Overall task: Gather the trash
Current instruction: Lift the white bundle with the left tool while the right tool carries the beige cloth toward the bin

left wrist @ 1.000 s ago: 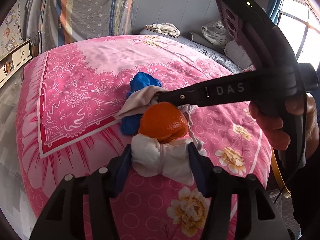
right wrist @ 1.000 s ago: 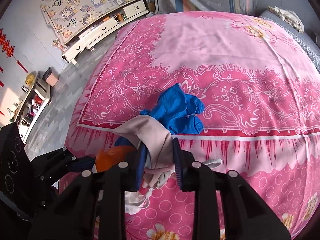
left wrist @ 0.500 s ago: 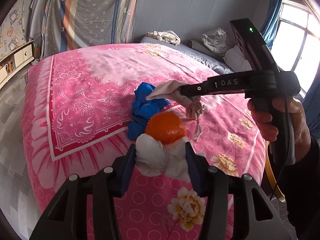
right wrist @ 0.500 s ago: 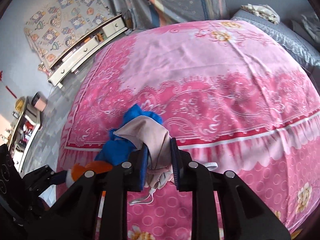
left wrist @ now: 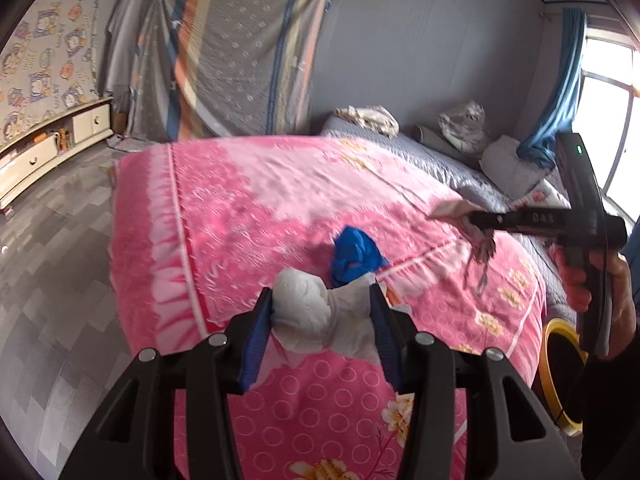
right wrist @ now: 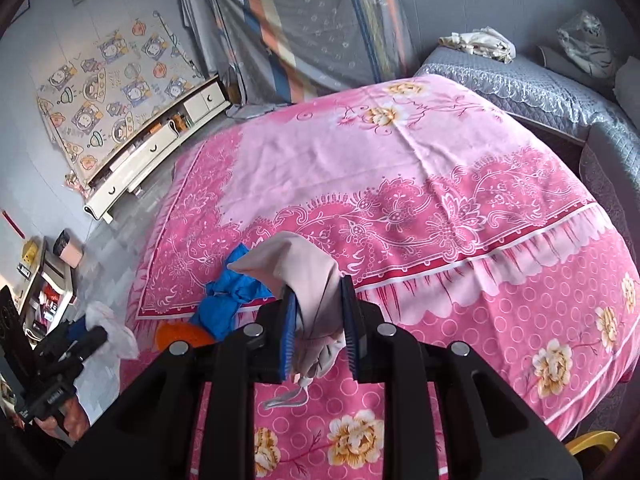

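My left gripper (left wrist: 320,300) is shut on a crumpled white tissue (left wrist: 316,312), held above the pink bedspread (left wrist: 240,208). My right gripper (right wrist: 320,296) is shut on a beige face mask (right wrist: 304,272), whose ear loop hangs below the fingers. In the left wrist view the right gripper (left wrist: 476,220) holds the mask (left wrist: 452,208) out at the right, a hand on its handle. A blue glove (right wrist: 228,300) lies bunched on the bed, with an orange peel (right wrist: 176,334) beside it near the bed's edge. The right wrist view shows the left gripper (right wrist: 92,336) with the tissue (right wrist: 112,328) at the far left.
A yellow-rimmed bin (left wrist: 560,360) stands on the floor by the bed's right side. A grey quilted bed (left wrist: 440,160) with pillows adjoins the far side. A white low cabinet (left wrist: 52,148) runs along the left wall, and a small pink bin (right wrist: 70,250) stands nearby.
Both grippers rose and drew back with their loads. The mask came away from the blue glove to the right. The orange peel, earlier against the tissue, stayed on the bed.
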Demonstrator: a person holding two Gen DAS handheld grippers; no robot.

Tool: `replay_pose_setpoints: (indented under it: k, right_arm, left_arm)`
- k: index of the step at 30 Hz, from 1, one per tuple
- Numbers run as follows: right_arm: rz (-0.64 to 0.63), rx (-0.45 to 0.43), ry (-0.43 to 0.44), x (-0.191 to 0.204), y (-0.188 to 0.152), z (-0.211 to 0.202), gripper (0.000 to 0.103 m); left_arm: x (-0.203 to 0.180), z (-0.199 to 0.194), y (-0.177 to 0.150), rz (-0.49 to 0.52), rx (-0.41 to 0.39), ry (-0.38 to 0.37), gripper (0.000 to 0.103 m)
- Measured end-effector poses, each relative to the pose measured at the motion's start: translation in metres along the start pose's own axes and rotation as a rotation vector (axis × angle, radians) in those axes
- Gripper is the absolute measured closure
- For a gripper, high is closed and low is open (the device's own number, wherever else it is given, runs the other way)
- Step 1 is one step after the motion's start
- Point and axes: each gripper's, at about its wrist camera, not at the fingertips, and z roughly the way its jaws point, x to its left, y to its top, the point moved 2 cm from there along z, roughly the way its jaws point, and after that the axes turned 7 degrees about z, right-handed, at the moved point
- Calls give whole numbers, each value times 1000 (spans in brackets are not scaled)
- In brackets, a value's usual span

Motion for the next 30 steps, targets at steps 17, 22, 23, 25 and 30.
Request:
replay_pose_setpoints:
  k: [17,22,23,25,30]
  right_arm:
    - [12,-213,-37,-2,0,-108,83]
    - [29,-280,-51,-8,-2,-139,83]
    - [32,-294,-53,-10,-2,-145,83]
    - [38,-325,-58,-13,-4,-159,83]
    - [47,-382,-82,-19,-11,-188,83]
  left_arm:
    - [-7,-63,50,13,-199,66,58]
    - [-27,-69,65,35,-229,35,58]
    - [-32,-70,68,46,-233,32,58]
    - [-44,-72,73,70,-244,20,58]
    - [-77,-73,84,124,-252,-31,58]
